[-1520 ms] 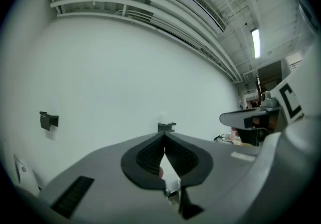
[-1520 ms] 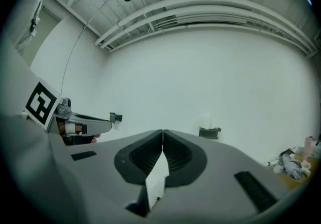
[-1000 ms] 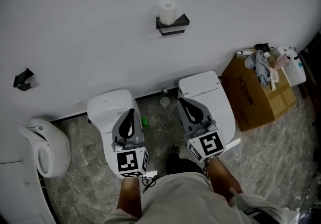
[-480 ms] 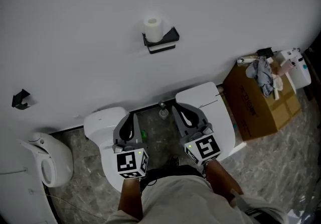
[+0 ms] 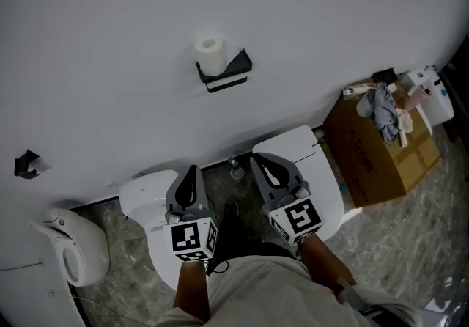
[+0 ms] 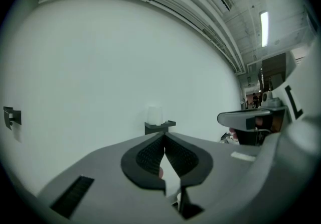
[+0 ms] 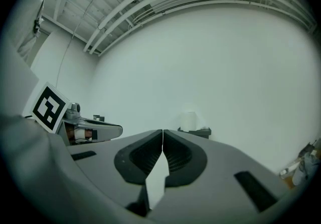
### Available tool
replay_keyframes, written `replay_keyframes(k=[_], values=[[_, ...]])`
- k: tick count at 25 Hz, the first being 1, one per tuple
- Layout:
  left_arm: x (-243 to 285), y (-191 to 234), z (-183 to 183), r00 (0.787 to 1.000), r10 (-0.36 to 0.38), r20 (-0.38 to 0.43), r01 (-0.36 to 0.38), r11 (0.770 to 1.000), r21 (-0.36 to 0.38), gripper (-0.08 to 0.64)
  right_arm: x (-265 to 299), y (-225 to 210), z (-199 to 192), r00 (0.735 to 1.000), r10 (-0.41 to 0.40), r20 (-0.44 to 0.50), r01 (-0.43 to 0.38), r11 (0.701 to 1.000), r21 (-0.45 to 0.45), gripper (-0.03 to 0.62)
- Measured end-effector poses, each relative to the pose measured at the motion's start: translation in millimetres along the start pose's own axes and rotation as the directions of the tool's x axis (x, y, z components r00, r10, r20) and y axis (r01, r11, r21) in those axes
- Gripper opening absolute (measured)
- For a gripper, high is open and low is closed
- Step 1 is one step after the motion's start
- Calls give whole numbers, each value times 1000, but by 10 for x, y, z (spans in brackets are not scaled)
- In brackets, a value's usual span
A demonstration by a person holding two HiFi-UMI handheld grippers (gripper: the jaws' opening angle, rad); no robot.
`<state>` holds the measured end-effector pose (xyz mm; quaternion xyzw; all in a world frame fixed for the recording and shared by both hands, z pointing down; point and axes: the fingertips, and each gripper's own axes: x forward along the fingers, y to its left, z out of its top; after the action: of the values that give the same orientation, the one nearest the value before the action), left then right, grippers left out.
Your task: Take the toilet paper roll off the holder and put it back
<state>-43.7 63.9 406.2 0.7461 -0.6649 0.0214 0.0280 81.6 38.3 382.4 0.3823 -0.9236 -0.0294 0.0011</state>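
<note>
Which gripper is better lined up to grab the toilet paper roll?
Left, likely: the toilet paper roll stands almost dead ahead of the left gripper, but off to the side of the right gripper. Both are shut.

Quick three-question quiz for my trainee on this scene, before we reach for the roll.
1. True or false: the toilet paper roll stands on the black holder.
2. The right tongs are: A) open, B) shut on the roll, C) shut and empty.
3. What brown thing stands at the head view's right?
Key: 1 true; 2 C; 3 a cardboard box.
</note>
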Motion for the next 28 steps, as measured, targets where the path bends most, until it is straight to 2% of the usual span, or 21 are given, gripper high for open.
replay_keyframes(k=[6, 13, 21, 24, 28], values=[[360, 134, 21, 1000, -12, 10, 12, 1000, -13, 9, 288, -193, 7, 1000, -17, -11, 17, 1000, -24, 6], [764, 383, 63, 1000, -29, 9, 29, 999, -20, 9, 695, -388, 126, 999, -35, -8, 35, 999, 1, 6], [1169, 409, 104, 997, -70, 20, 71, 997, -36, 9, 968, -559, 173, 999, -50, -16, 49, 998, -25, 10], [1242, 424, 89, 997, -76, 21, 77, 996, -45, 9, 1038, -581, 151, 999, -42, -27, 41, 999, -24, 71], [1278, 466, 42, 997, -76, 19, 77, 995, -58, 9, 1131, -577, 107, 998, -31, -45, 30, 999, -23, 100]])
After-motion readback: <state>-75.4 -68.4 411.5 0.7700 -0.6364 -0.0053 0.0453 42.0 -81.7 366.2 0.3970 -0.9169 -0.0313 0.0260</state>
